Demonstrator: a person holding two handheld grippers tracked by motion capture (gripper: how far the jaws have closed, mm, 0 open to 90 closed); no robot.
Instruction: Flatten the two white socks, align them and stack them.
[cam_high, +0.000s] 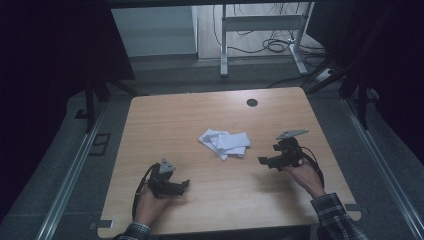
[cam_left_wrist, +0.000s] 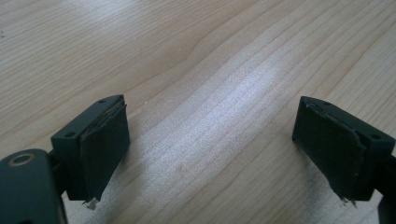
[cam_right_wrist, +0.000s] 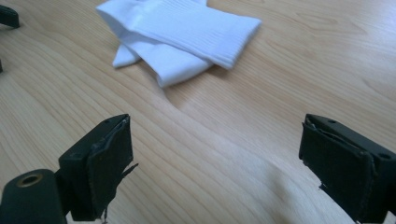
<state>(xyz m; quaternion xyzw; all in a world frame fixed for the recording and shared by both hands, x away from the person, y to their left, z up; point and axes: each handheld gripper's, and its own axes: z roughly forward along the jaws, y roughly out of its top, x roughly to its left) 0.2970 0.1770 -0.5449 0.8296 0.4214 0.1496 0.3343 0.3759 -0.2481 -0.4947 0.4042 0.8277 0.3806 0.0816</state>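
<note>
Nearest the high view's camera, two hands come in from the bottom edge over the wooden bench (cam_high: 165, 120), the largest thing here, each holding a claw low above the bare wood. A pair of white socks (cam_high: 226, 143) lies crumpled near the bench's middle, between the two claws and well apart from both. The left claw (cam_high: 184, 185) and the right claw (cam_high: 262, 160) each stand spread wide, grasping nothing.

White socks (cam_right_wrist: 177, 37) cut off at top edge, pair count unclear, perhaps two, folded layers hidden
</note>
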